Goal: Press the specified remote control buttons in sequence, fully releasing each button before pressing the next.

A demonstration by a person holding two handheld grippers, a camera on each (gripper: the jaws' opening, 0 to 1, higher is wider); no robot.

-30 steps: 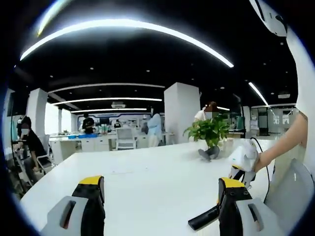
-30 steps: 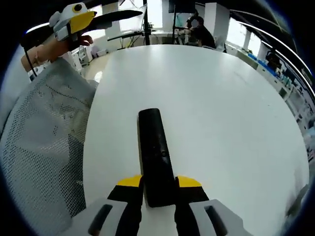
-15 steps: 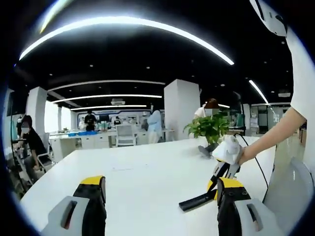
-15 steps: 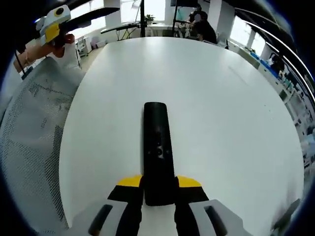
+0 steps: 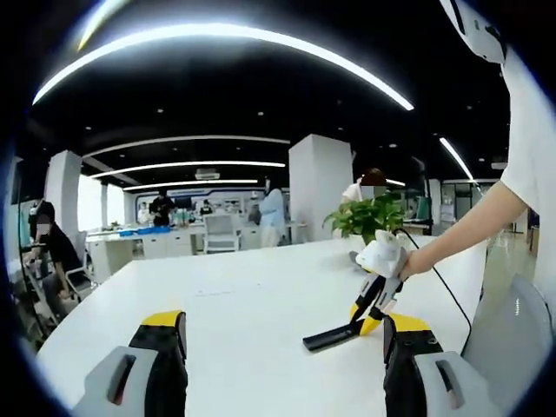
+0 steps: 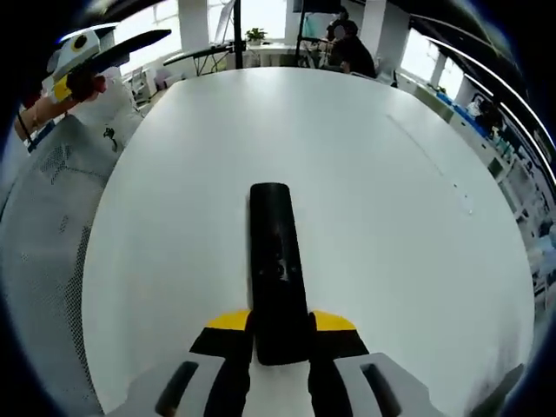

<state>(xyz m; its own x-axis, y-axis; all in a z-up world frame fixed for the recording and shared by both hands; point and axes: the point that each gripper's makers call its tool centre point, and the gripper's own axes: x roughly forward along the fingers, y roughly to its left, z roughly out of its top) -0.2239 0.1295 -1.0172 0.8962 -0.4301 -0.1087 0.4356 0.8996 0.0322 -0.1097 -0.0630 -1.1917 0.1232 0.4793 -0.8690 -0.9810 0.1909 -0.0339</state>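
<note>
Your right gripper (image 6: 280, 334) is clamped on the near end of the remote (image 6: 276, 261), a slim matte-black bar reaching forward over the smooth white table (image 6: 391, 226); its buttons are too blurred to read. Your left gripper (image 5: 282, 347) is spread wide, holding nothing. Bare tabletop surrounds the remote.

Open-plan office: desks (image 5: 156, 252), chairs (image 5: 221, 241), strip lights (image 5: 187, 165).

White table (image 6: 408, 217) lies open beyond the held remote (image 6: 276, 261)
</note>
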